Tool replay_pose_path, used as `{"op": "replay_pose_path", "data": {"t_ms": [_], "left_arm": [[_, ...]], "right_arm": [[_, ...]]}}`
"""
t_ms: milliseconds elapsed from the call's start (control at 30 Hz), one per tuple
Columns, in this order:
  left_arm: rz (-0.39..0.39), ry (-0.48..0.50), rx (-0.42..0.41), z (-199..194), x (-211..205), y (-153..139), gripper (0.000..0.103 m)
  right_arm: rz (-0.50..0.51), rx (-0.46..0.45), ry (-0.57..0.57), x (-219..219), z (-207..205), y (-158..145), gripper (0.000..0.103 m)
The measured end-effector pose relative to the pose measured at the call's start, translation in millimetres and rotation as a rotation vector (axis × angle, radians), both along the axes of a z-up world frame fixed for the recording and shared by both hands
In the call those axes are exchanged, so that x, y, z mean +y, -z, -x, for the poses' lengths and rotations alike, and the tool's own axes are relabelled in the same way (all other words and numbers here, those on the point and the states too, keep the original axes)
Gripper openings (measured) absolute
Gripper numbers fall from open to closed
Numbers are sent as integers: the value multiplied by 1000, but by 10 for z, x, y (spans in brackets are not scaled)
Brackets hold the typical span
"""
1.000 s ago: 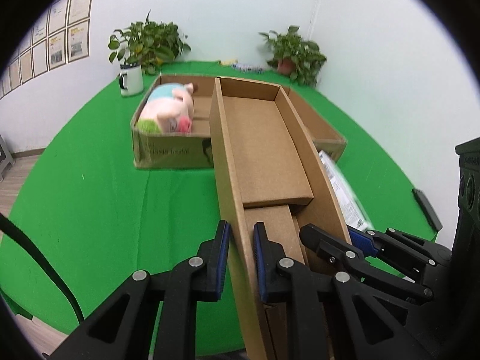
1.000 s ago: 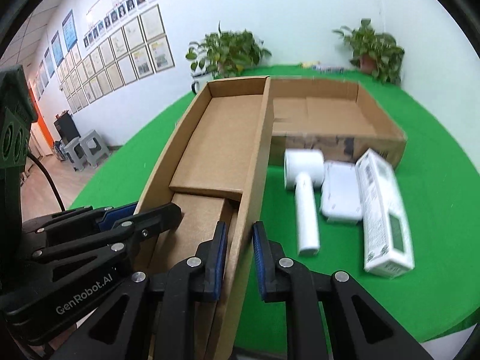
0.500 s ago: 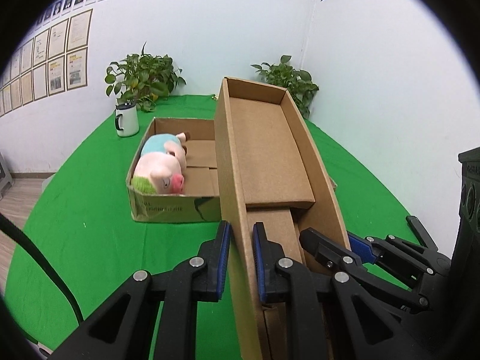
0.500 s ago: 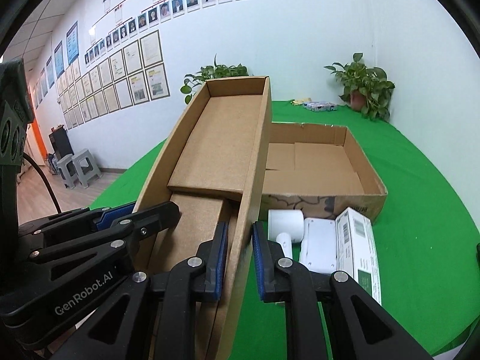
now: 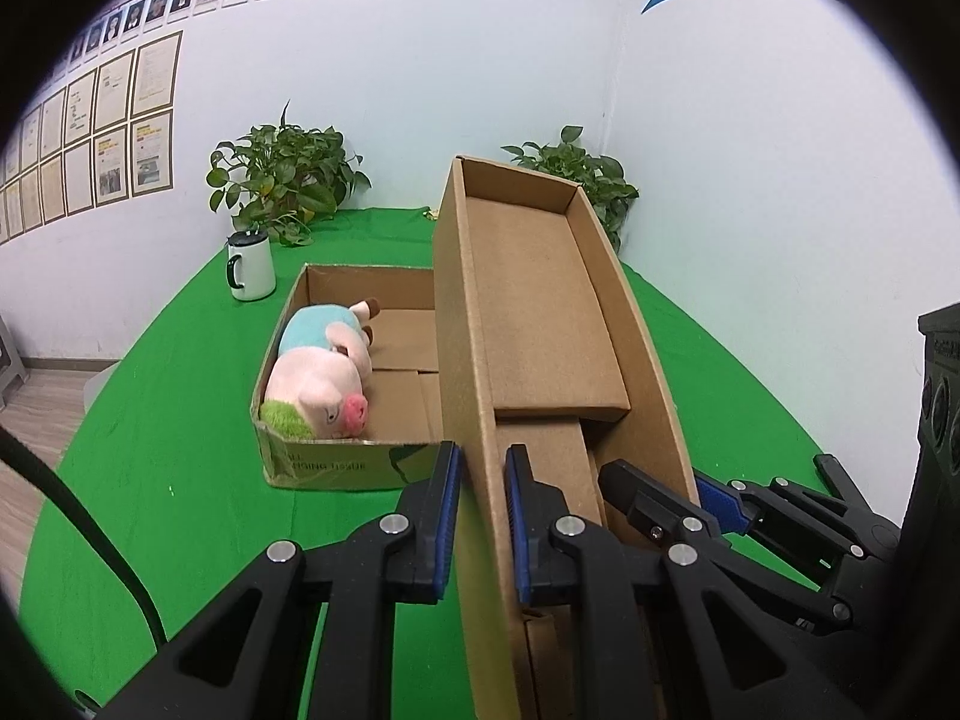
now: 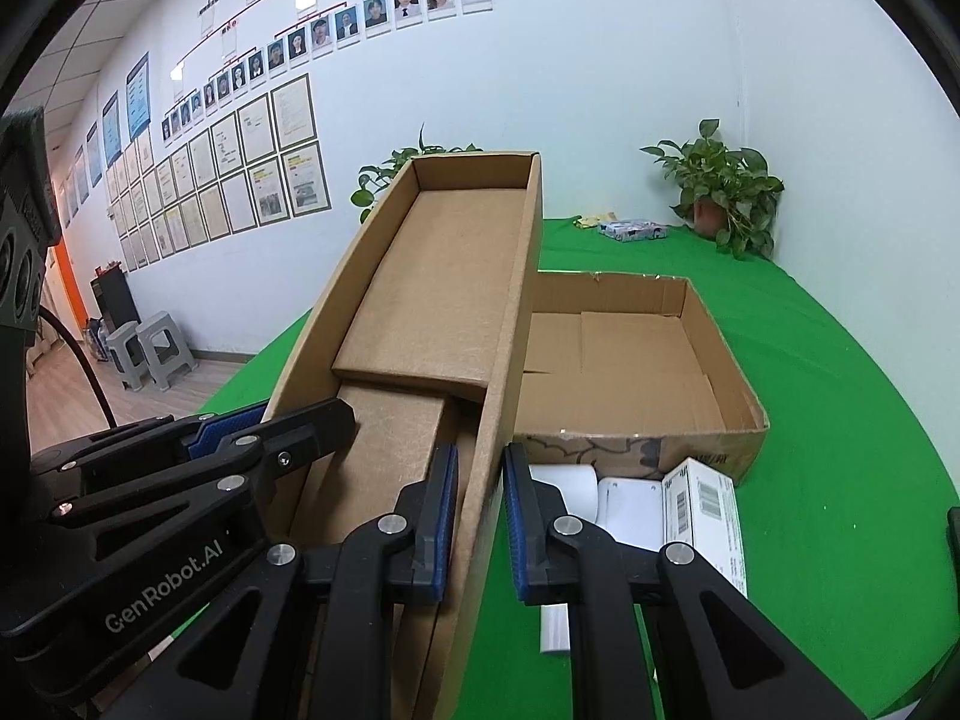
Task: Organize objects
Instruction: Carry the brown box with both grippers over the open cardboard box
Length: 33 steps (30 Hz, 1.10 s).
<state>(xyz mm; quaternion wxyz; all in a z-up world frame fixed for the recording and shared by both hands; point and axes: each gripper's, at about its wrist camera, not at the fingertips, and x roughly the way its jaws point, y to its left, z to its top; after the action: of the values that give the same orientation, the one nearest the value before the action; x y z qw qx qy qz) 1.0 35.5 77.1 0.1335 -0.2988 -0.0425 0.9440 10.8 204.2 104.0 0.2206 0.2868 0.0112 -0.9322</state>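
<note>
A long narrow cardboard box [image 5: 534, 312] hangs tilted above the green table, its far end up. My left gripper [image 5: 480, 462] is shut on its left wall. On the opposite wall [image 6: 510, 324] my right gripper [image 6: 480, 456] is shut. Each gripper shows in the other's view: the right gripper [image 5: 660, 498] and the left gripper [image 6: 270, 426]. The narrow box [image 6: 444, 276] holds only its own folded flaps. Behind it sits a low wide cardboard box [image 5: 336, 468] with a pink plush pig [image 5: 318, 384] at its left end; the right part [image 6: 630, 372] of this low box is bare.
A white handheld device [image 6: 576, 480], a white flat case [image 6: 630, 504] and a white barcoded carton [image 6: 708, 510] lie in front of the low box. A white mug [image 5: 252, 267] and two potted plants [image 5: 282, 180] [image 6: 720, 192] stand at the back. Walls close the table's far corner.
Both grippers have risen with the narrow box, which now stands clear above the low box. The table objects have dropped lower in both views.
</note>
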Motion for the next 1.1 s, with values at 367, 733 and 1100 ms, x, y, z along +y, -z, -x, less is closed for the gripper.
{"op": "replay_pose_path", "data": {"t_ms": [367, 733, 1100], "left_arm": [[-7, 19, 78, 202, -67, -403, 13], [10, -2, 148, 499, -158, -928, 14], [11, 3, 111, 989, -217, -1096, 14]], "right_arm": [[-3, 85, 30, -93, 54, -536, 13], [-3, 159, 5, -350, 278, -1256, 13], [-19, 126, 4, -582, 951, -1674, 13]]}}
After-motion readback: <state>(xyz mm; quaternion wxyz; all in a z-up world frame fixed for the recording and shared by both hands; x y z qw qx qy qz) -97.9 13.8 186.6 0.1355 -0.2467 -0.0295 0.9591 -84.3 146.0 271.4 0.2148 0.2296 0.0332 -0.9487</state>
